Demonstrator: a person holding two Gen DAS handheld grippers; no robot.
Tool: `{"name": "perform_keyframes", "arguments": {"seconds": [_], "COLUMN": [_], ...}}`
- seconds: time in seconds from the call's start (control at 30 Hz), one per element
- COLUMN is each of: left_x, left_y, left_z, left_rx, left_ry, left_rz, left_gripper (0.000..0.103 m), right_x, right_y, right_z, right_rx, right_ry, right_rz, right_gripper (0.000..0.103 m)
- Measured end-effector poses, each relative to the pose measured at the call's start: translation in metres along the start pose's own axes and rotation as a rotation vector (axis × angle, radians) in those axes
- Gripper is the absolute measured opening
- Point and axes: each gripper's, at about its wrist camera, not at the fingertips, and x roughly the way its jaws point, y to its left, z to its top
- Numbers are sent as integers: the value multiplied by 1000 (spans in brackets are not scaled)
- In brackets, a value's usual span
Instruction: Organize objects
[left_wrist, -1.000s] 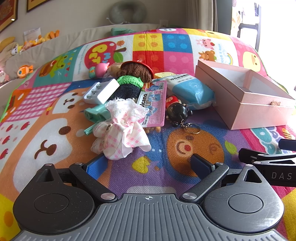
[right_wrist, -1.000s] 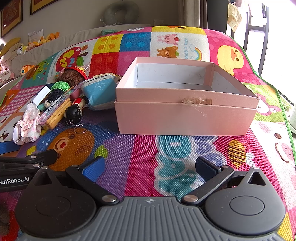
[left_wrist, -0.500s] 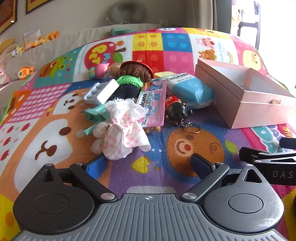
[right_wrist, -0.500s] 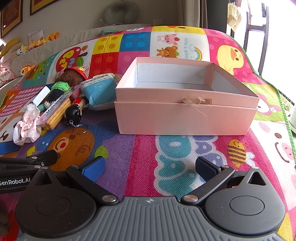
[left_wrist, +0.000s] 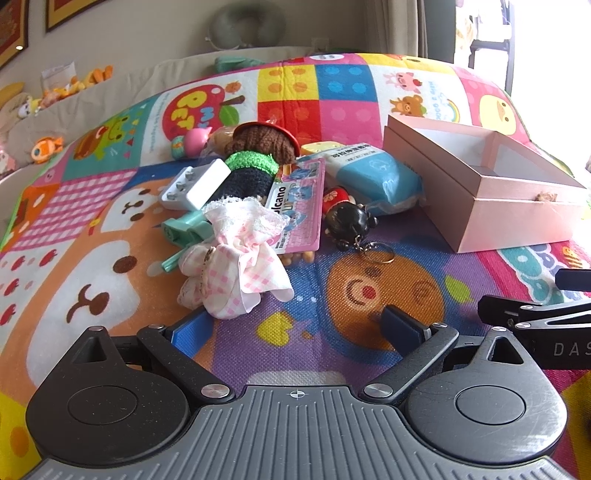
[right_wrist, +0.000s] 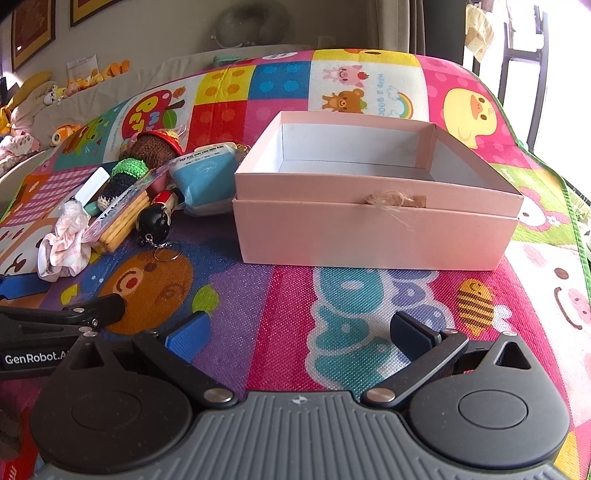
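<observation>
Toys (left_wrist: 258, 206) are piled left of the pink box (right_wrist: 373, 236); both grippers (left_wrist: 295, 326) (right_wrist: 299, 332) are spread wide, holding nothing.

The knitted doll (left_wrist: 258, 155) half covers the snack pack (left_wrist: 295, 206); the pink box's (right_wrist: 373, 229) floor is mostly hidden behind its front wall.

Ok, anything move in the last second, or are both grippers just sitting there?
Nothing visibly changed. The left gripper and right gripper stay open and empty above the mat, the toy pile with the pink cloth bundle is untouched, and the pink box remains empty.
</observation>
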Motion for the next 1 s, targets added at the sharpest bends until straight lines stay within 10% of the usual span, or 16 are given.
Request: {"name": "perform_keyframes", "arguments": {"seconds": [0.33,0.57,0.73,1.0], "left_x": [-13,-49,-22,82], "left_y": [20,41,34,-9], "left_z": [-3,32,86,130], "left_rx": [-47,-85,-219,-274], "left_ry": [-25,-182,-99,115], "left_rz": [-56,-90,-263,-242], "left_gripper": [99,99,99,95], "right_x": [-9,-7,-7,-7], "right_y": [-3,-3,-2,-3], "right_z": [-5,-3,-3,-5], "right_rx": [-19,-29,-30,-24], "right_ry": [39,53,55,49], "right_rz": [28,35,30,34], "right_gripper": [103,103,103,103]}}
